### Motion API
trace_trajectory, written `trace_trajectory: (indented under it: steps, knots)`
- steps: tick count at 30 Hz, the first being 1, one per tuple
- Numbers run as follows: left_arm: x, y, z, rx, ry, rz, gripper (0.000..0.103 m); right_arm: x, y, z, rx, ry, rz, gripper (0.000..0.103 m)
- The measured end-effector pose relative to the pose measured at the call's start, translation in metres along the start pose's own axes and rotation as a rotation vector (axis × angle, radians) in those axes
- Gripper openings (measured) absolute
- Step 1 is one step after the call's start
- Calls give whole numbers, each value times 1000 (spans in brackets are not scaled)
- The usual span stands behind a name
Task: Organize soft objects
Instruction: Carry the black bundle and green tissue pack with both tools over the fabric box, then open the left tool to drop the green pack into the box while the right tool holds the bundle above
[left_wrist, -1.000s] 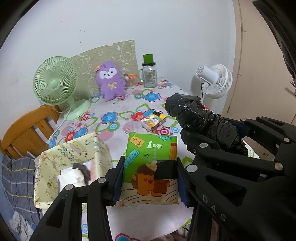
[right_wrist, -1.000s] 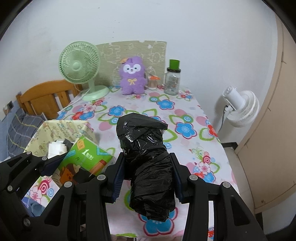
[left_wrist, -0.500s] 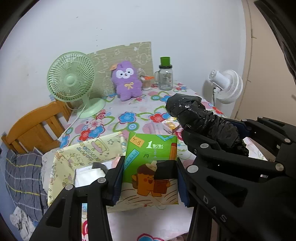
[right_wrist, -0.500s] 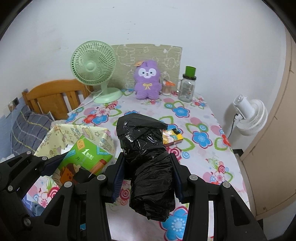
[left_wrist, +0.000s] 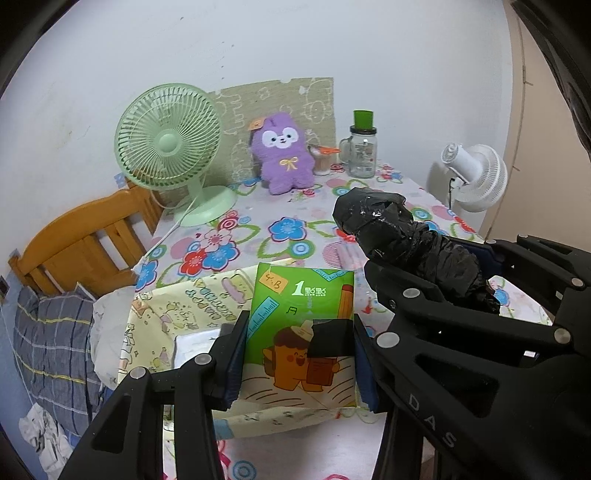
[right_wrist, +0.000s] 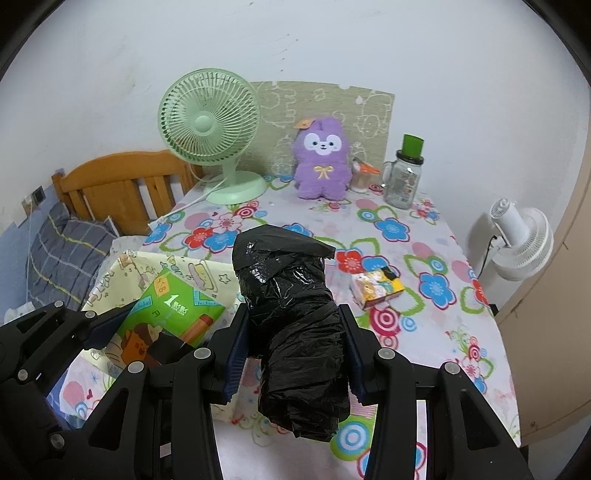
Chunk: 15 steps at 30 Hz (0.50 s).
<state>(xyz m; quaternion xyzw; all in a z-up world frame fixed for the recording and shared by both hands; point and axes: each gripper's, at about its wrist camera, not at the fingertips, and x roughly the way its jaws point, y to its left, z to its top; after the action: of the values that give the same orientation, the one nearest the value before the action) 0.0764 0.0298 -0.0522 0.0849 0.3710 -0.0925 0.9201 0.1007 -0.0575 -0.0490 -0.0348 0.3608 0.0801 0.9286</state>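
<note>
My left gripper (left_wrist: 299, 354) is shut on a green tissue pack (left_wrist: 301, 314) with a cartoon figure, held above a pale yellow fabric storage box (left_wrist: 177, 314) at the table's near left. My right gripper (right_wrist: 293, 350) is shut on a black plastic bag roll (right_wrist: 291, 314), held above the table's near edge, right of the box (right_wrist: 122, 273). The right gripper and black roll also show in the left wrist view (left_wrist: 406, 240); the green pack shows in the right wrist view (right_wrist: 170, 314). A purple plush toy (right_wrist: 321, 162) sits at the table's far side.
A green desk fan (right_wrist: 210, 129), a glass jar with green lid (right_wrist: 404, 173) and a small cup (right_wrist: 360, 177) stand at the back. A small yellow box (right_wrist: 376, 288) lies mid-table. A white fan (right_wrist: 521, 240) is beyond the right edge, a wooden chair (right_wrist: 118, 184) at left.
Both grippers have shifted left and back with their loads still held. The fabric box now lies under the green pack and the scene appears farther right.
</note>
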Motion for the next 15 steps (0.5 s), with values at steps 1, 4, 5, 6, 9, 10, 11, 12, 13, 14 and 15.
trace_trajectory:
  steps: [1, 4, 5, 6, 9, 10, 11, 12, 13, 14, 15]
  knots:
    - [2, 3, -1, -2, 2, 5, 51, 2, 2, 0, 0, 5, 7, 48]
    - [8, 12, -3, -11, 11, 24, 51, 11, 10, 2, -8, 17, 22, 48]
    - [11, 15, -3, -18, 15, 22, 51, 14, 14, 2, -17, 16, 17, 48]
    - [13, 18, -4, -26, 19, 20, 52, 17, 16, 3, -23, 17, 15, 48]
    - [20, 27, -7, -46, 29, 24, 52, 25, 23, 3, -34, 28, 23, 48]
    - [24, 30, -8, -49, 34, 26, 52, 28, 25, 3, -37, 32, 31, 48]
    - [26, 32, -9, -52, 36, 29, 52, 31, 26, 3, -38, 37, 40, 48]
    - [28, 35, -9, -56, 38, 30, 52, 33, 28, 3, -37, 38, 48, 48]
    - [30, 36, -10, -60, 40, 31, 52, 34, 30, 3, -36, 40, 54, 48]
    - [32, 39, -10, -65, 41, 33, 52, 37, 32, 4, -37, 42, 58, 48]
    - [34, 41, -10, -68, 42, 35, 53, 38, 34, 4, -39, 45, 62, 48]
